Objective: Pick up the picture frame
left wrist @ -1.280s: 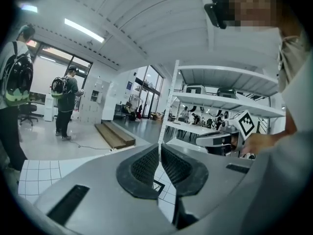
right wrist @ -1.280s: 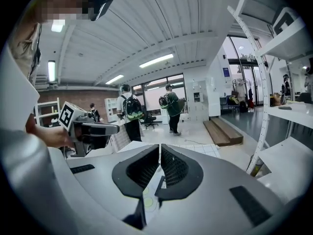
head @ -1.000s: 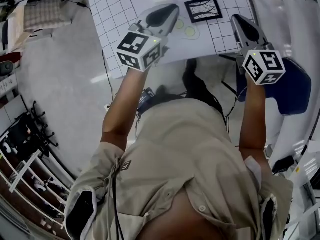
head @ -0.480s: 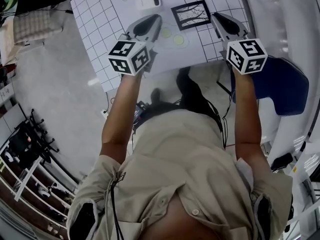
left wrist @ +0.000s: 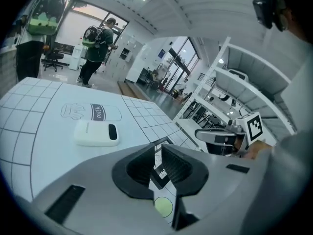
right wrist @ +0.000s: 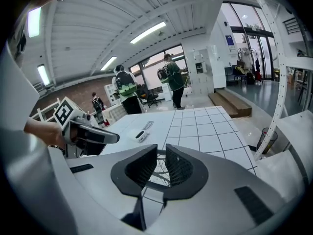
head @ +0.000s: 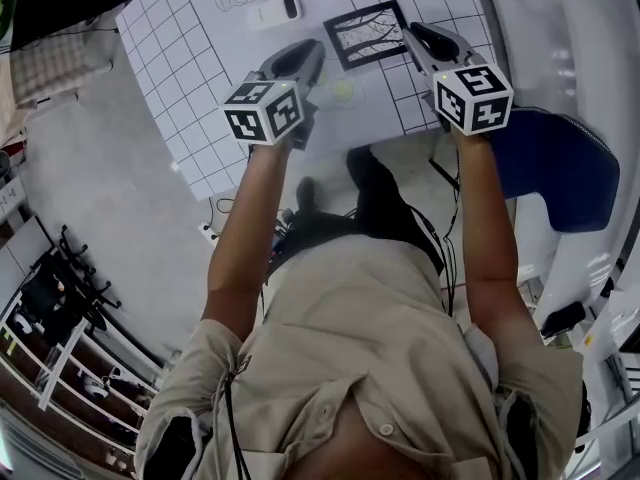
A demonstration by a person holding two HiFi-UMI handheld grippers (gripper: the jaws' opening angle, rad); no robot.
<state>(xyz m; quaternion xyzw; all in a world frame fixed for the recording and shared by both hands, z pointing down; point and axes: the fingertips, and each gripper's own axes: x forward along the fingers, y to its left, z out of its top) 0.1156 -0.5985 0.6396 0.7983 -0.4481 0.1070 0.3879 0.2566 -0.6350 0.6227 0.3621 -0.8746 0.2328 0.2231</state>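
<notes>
Honestly, with the left gripper [head: 310,54] and right gripper [head: 416,34] both pinched together and empty, flanking the picture frame [head: 365,34] lying flat between them on the gridded worktop [head: 185,78], they could merely nudge it askew unless the jaws spread first.

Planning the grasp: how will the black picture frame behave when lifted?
Lying flat on the table, the picture frame will probably slide rather than tip. Its thin black border looks stiff and likely light. Glazing, if any, is fragile.

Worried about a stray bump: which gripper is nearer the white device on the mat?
Left. The left gripper is a little short of the white device; the right gripper is farther, across the picture frame.
</notes>
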